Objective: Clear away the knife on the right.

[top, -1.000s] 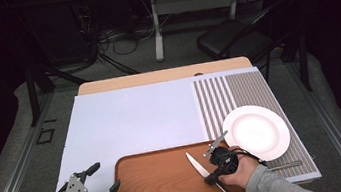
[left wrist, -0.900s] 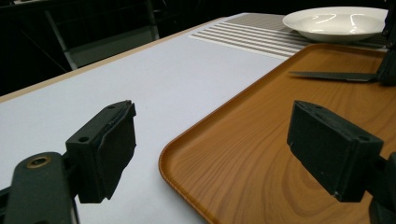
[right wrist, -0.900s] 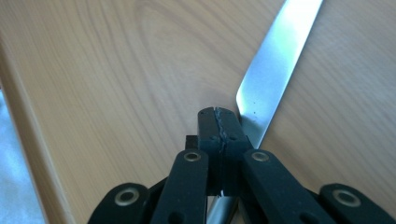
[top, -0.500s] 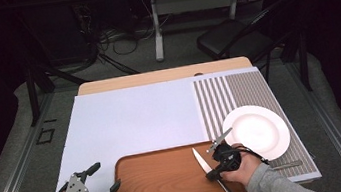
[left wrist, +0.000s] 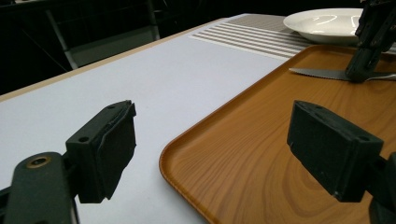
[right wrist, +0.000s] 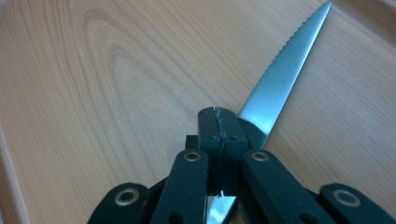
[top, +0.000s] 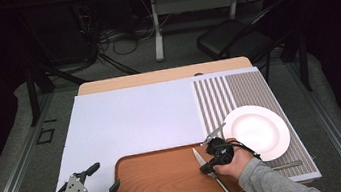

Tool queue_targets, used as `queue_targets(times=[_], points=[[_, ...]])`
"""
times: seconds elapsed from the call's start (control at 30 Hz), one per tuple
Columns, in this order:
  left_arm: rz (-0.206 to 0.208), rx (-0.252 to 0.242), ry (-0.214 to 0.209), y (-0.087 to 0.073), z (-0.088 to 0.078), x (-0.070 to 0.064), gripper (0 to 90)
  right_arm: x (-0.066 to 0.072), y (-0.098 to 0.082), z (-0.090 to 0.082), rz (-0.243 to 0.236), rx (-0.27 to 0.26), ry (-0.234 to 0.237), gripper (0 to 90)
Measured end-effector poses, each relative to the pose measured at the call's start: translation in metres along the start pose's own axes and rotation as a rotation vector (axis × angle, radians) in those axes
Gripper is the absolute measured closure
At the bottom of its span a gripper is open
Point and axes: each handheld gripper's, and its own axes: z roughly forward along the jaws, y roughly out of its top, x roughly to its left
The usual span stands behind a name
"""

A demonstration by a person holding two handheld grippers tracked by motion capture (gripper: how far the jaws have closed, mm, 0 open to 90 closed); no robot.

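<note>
A serrated table knife [top: 197, 156] lies low over the brown wooden tray [top: 161, 188], blade pointing away from me. My right gripper [top: 208, 167] is shut on it near where blade meets handle. In the right gripper view the closed jaws pinch the blade [right wrist: 285, 79] just above the tray's wood [right wrist: 93, 93]. I cannot tell whether the knife touches the tray. My left gripper [top: 106, 175] stands open at the tray's left edge with nothing between its jaws. In its own view, the left gripper [left wrist: 219, 149] straddles the tray rim [left wrist: 187, 144], and the knife [left wrist: 317, 72] and right gripper [left wrist: 369, 46] are beyond.
A white plate [top: 255, 132] sits on the striped grey placemat [top: 228, 93] right of the tray, with a piece of cutlery [top: 284, 165] near the mat's front edge. A pale sheet [top: 131, 116] covers the table behind the tray. A chair stands beyond the table.
The right gripper and knife have shifted a little to the right, toward the plate. The left gripper has stayed where it was.
</note>
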Motion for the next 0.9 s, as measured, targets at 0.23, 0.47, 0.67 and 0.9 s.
queue_targets(times=[0.23, 0.47, 0.67, 0.9], points=[[0.004, 0.001, -0.003, 0.000, 0.001, 0.000, 15.7, -0.008, -0.005, -0.005, 0.030, -0.015, -0.002, 90.0], [0.005, 0.002, -0.001, 0.000, 0.000, 0.000, 15.7, -0.010, -0.013, -0.008, 0.035, 0.002, 0.011, 90.0], [0.008, 0.005, 0.000, 0.000, 0.001, 0.000, 15.7, -0.018, -0.021, -0.017, 0.051, 0.004, 0.003, 90.0], [0.006, 0.007, 0.000, 0.000, 0.002, -0.001, 15.7, -0.028, -0.031, -0.025, 0.079, -0.003, 0.011, 90.0]])
